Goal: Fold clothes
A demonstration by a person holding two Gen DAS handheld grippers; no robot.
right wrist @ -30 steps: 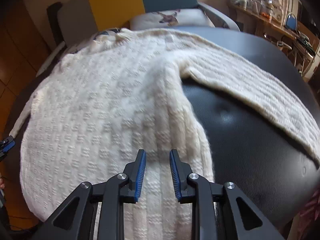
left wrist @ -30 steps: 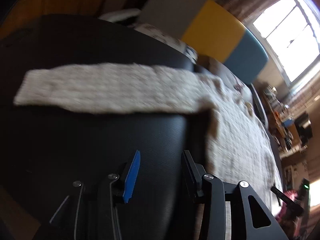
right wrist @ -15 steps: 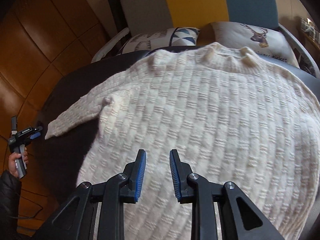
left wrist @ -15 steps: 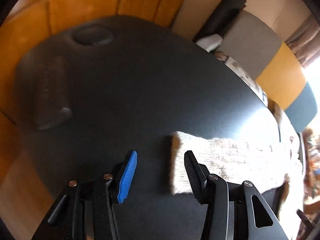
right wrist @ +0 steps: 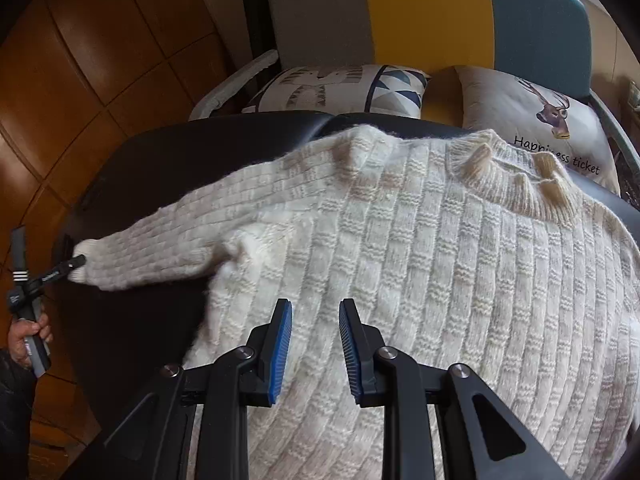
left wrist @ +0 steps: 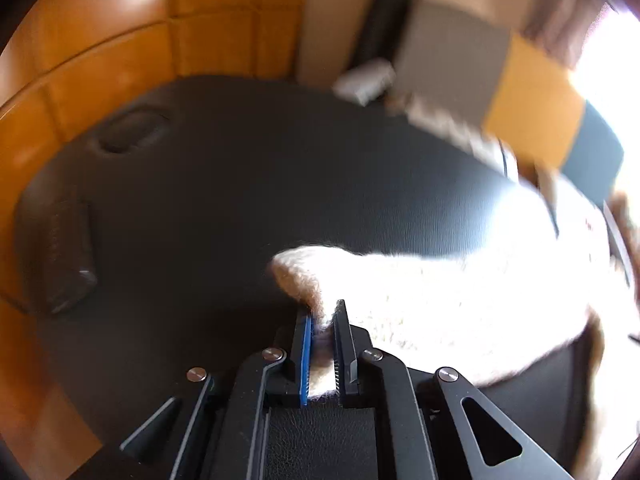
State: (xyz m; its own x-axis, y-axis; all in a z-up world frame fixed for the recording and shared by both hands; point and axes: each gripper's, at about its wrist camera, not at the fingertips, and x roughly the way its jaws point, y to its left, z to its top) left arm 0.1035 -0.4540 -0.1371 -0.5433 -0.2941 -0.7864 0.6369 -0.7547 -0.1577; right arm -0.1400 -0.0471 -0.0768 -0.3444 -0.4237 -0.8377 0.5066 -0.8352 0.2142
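— What are the left tongs (left wrist: 322,320) doing?

— They're clamped tight on the cuff of the sweater's sleeve (left wrist: 308,280); the wool is pinched between the blue pad and the black one. In the right wrist view you can see those same tongs (right wrist: 74,266) at the sleeve end, with a hand (right wrist: 28,330) on the grip below.

— And the right tongs (right wrist: 315,312)?

— Parted a little, nothing between the pads. They hang over the body of the cream sweater (right wrist: 440,280), just beside the armpit of that sleeve.

— Where does the sweater lie?

— Spread flat, front up, on the black padded counter (right wrist: 168,152). Its collar (right wrist: 516,176) is at the far edge, the sleeve stretches away from the body to the side where the hand is, and the hem end runs under the right tongs.

— Beyond the sweater?

— Two printed cushions (right wrist: 344,88) touching the counter's far edge, one with a deer. Behind them is a grey, yellow and teal chair back (right wrist: 432,12). Wooden panelling (right wrist: 80,60) is on the sleeve side.
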